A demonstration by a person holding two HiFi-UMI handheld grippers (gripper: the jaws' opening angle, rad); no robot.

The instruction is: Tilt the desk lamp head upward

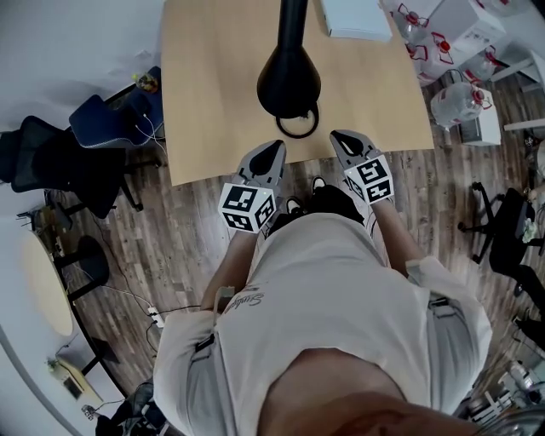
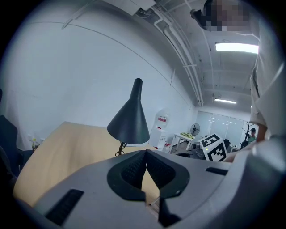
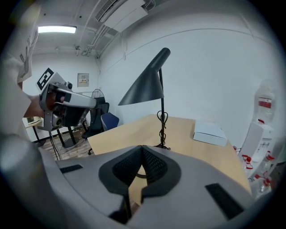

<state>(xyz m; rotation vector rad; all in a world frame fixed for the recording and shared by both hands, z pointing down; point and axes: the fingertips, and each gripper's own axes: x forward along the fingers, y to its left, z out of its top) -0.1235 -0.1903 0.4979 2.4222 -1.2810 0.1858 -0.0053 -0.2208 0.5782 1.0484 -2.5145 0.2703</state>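
LEFT tool (image 1: 274,149): jaws together, holding nothing, centre frame at near edge of light wooden tabletop (image 1: 213,94) | RIGHT tool (image 1: 339,137): jaws together, holding nothing, just right of it | Black cone-shaped desk lamp head (image 1: 289,78): upper centre, opening downward, clear of both tools.

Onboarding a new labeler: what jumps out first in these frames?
The black desk lamp stands near the front edge of the wooden table, its cone head angled downward. By that edge are the left gripper and right gripper, both shut and empty, neither touching the lamp. A white box lies at the table's far side.
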